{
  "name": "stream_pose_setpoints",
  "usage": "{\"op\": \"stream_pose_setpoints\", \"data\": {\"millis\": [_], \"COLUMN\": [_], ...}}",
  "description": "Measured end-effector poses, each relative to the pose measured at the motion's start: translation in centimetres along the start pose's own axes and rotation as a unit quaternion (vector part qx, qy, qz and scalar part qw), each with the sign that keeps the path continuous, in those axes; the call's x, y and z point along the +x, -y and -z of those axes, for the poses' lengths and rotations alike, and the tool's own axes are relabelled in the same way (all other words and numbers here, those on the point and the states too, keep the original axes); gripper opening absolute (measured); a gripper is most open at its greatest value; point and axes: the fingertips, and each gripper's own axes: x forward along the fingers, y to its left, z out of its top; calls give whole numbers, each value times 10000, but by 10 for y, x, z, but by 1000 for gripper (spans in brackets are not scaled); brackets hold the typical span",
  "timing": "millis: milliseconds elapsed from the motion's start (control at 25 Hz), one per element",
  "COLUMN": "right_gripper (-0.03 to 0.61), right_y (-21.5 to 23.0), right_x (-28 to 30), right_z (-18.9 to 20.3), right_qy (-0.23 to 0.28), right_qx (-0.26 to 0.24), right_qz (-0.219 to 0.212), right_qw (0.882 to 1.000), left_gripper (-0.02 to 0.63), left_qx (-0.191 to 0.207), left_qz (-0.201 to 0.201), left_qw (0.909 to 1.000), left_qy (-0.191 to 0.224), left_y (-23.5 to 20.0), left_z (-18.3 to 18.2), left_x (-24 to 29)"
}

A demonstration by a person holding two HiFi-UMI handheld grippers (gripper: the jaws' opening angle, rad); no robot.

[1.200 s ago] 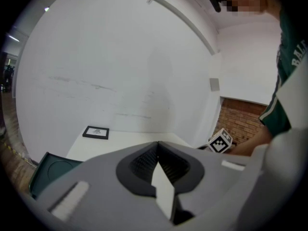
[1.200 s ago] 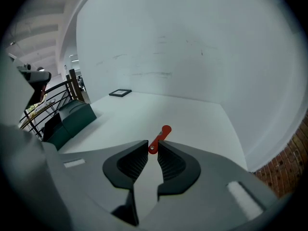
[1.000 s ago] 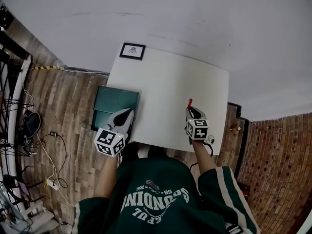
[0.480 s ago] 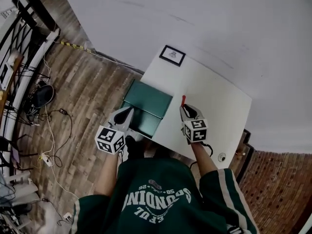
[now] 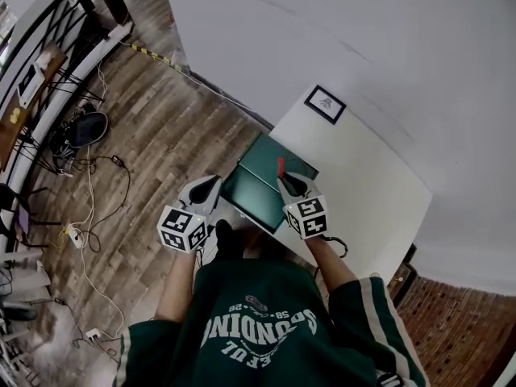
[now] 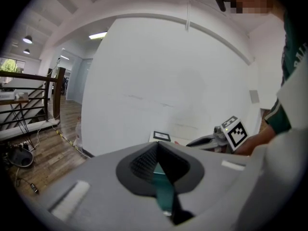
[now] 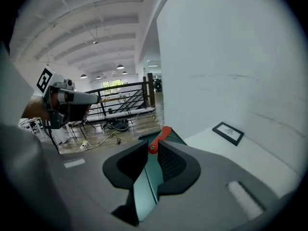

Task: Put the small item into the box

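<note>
Found the jaws of the right gripper (image 5: pixel 281 177) set narrow and pinched on the small red item (image 5: pixel 280 166), gripped by its lower end only, the rest sticking out past the tips. Found the jaws of the left gripper (image 5: pixel 211 186) closed tip to tip on nothing, hanging just beside the near left edge of the green box (image 5: pixel 256 188).

Placed the red item above the box in the head view. Confirmed this in the right gripper view, with green showing through the gap under the jaws. Could not tell height above the box, nor an open top from a shut lid. Noted the box at the near left corner of the white table (image 5: pixel 363 184), resting on it or just beside it, not to be told which. Noted a framed card (image 5: pixel 325 104) well apart at the far corner.

Judged the step to be the carry-in and release. Judged it best to go down over the middle of the green, clear of the rim, before parting the jaws. Judged it best to part them slowly too, for fear of flicking the piece sideways out of so shallow a pinch. Reckoned the left gripper free to steady the box against sliding.
</note>
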Motion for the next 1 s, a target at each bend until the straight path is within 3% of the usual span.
{"op": "stream_pose_setpoints", "data": {"millis": [280, 560, 800, 1000], "right_gripper": [66, 66, 66, 67], "right_y": [-57, -99, -103, -94], "right_x": [44, 76, 101, 117], "right_z": [12, 51, 92, 113], "right_qy": [-488, -1101, -1744, -2073], "right_qx": [-497, -802, -687, -616], "right_qz": [-661, -1052, -1036, -769], "right_qw": [9954, 9851, 9768, 9733], "left_gripper": [52, 51, 51, 52], "left_qx": [-145, -242, -280, -252], "left_qz": [-190, -238, -224, -155], "left_qw": [9997, 9994, 9993, 9993], "left_qy": [-17, -79, -138, -211], "left_y": [-32, -55, -72, -83], "left_z": [2, 12, 14, 20], "left_x": [-14, -26, -29, -25]}}
